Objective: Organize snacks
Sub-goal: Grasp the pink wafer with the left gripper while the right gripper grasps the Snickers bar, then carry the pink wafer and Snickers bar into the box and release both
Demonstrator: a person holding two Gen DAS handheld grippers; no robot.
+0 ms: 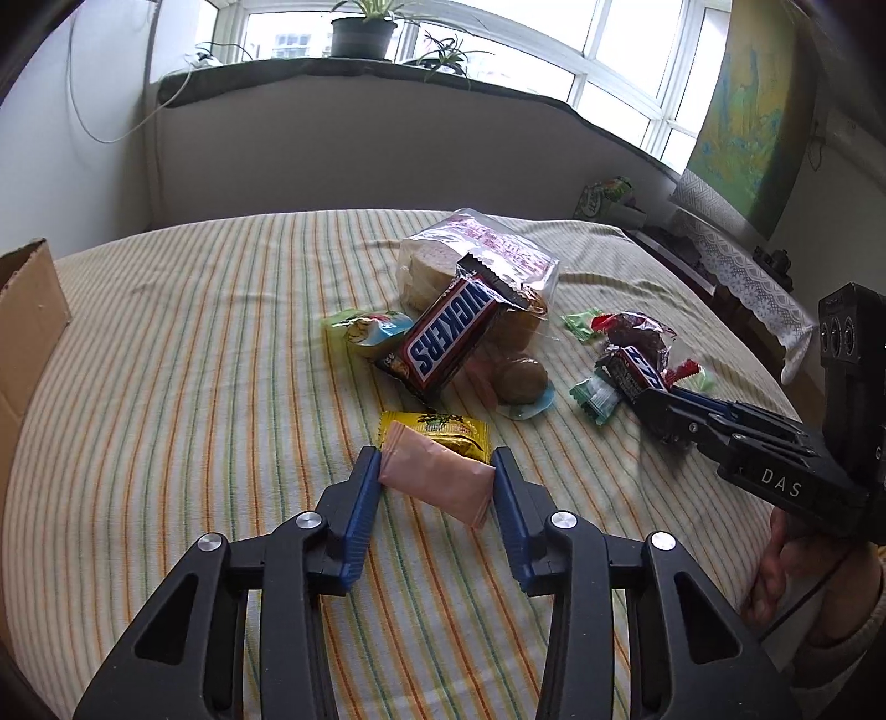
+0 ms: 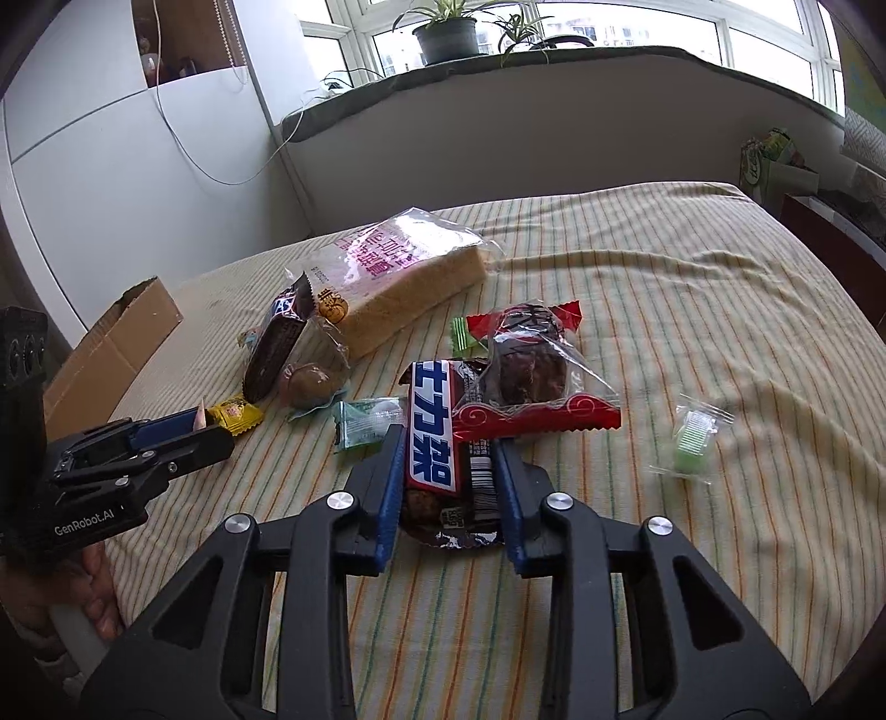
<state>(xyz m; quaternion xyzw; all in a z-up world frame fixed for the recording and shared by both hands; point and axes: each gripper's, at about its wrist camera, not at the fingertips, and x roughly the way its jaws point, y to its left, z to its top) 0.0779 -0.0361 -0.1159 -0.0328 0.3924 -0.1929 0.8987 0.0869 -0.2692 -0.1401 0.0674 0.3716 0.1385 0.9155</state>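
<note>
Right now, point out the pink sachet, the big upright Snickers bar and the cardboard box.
pink sachet (image 1: 437, 479), left wrist view, wrapper middle.
big upright Snickers bar (image 1: 447, 335), left wrist view, blue lettering.
cardboard box (image 2: 119, 349), right wrist view, side wall.

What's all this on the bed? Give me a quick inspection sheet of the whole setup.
Surface: striped bedsheet, wrinkled.
Job's things: big Snickers leaning on bread bag; pink packet; yellow packet; small Snickers; dark cake packet; green candies; cardboard box.
Clutter: nothing seen.
Grippers: left gripper closed on pink packet; right gripper closed on small Snickers.
Cables: white cable on wall.
Surroundings: potted plant on windowsill.
</note>
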